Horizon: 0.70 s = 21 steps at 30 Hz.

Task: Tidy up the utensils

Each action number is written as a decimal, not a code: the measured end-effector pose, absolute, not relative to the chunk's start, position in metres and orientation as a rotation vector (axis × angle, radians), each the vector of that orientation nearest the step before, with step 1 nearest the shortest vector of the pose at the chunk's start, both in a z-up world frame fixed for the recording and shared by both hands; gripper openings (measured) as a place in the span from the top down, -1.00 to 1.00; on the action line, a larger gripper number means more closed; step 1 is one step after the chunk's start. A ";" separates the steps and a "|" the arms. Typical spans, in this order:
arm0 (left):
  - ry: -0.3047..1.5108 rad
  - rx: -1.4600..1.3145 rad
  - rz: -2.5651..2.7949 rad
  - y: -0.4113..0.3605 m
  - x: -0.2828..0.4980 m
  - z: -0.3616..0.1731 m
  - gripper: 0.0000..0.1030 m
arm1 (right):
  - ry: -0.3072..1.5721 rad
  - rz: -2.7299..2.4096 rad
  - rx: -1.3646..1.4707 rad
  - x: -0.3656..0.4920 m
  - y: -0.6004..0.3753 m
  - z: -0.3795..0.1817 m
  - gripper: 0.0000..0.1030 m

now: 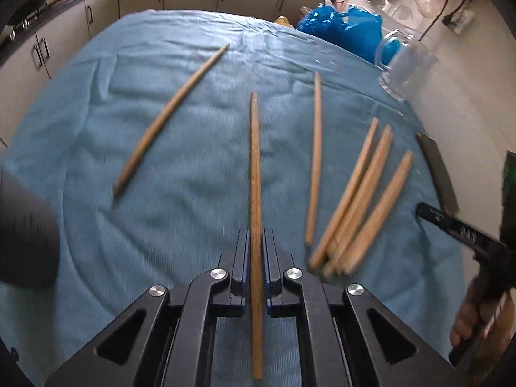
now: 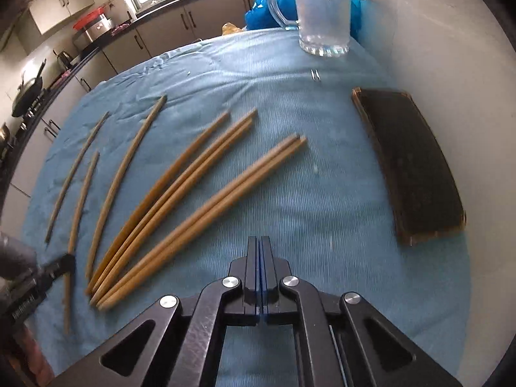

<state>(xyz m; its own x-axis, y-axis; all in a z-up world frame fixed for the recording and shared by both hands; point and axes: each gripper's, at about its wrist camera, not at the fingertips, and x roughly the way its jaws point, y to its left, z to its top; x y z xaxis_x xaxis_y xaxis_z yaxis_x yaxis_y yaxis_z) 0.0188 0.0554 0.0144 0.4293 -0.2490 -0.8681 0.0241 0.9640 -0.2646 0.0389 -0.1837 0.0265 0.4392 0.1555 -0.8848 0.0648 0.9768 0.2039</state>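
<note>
On the blue cloth covering the table, a lone chopstick lies slanted at the far left. Next, the left tool is clamped on a chopstick, which points straight ahead between its pads, above the cloth. Another single stick lies just right of it, then a loose bundle of sticks fanned together. The right tool has its jaws pressed together, gripping nothing. Further right sits a dark flat tray, with a glass mug standing at the table's far edge.
</note>
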 end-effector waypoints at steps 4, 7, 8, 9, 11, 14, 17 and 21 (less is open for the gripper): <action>1.061 -0.253 -0.196 0.060 0.015 0.024 0.87 | 1.050 0.060 0.327 0.031 -0.195 0.035 0.71; 1.025 -0.273 -0.202 0.063 0.021 0.032 0.87 | 0.999 0.087 0.386 0.030 -0.199 0.046 0.20; 1.015 -0.270 -0.198 0.062 0.024 0.033 0.87 | 0.981 0.094 0.396 0.031 -0.200 0.050 0.20; 1.017 -0.265 -0.197 0.061 0.028 0.034 0.87 | 0.965 0.099 0.391 0.034 -0.197 0.054 0.20; 1.021 -0.279 -0.201 0.060 0.034 0.035 0.87 | 0.960 0.121 0.382 0.042 -0.188 0.060 0.20; 1.047 -0.285 -0.189 0.060 0.040 0.032 0.87 | 0.968 0.164 0.358 0.063 -0.169 0.065 0.20; 1.090 -0.285 -0.176 0.059 0.046 0.027 0.87 | 0.989 0.213 0.308 0.089 -0.142 0.064 0.20; 1.086 -0.291 -0.141 0.056 0.064 0.027 0.87 | 1.035 0.254 0.265 0.132 -0.112 0.049 0.20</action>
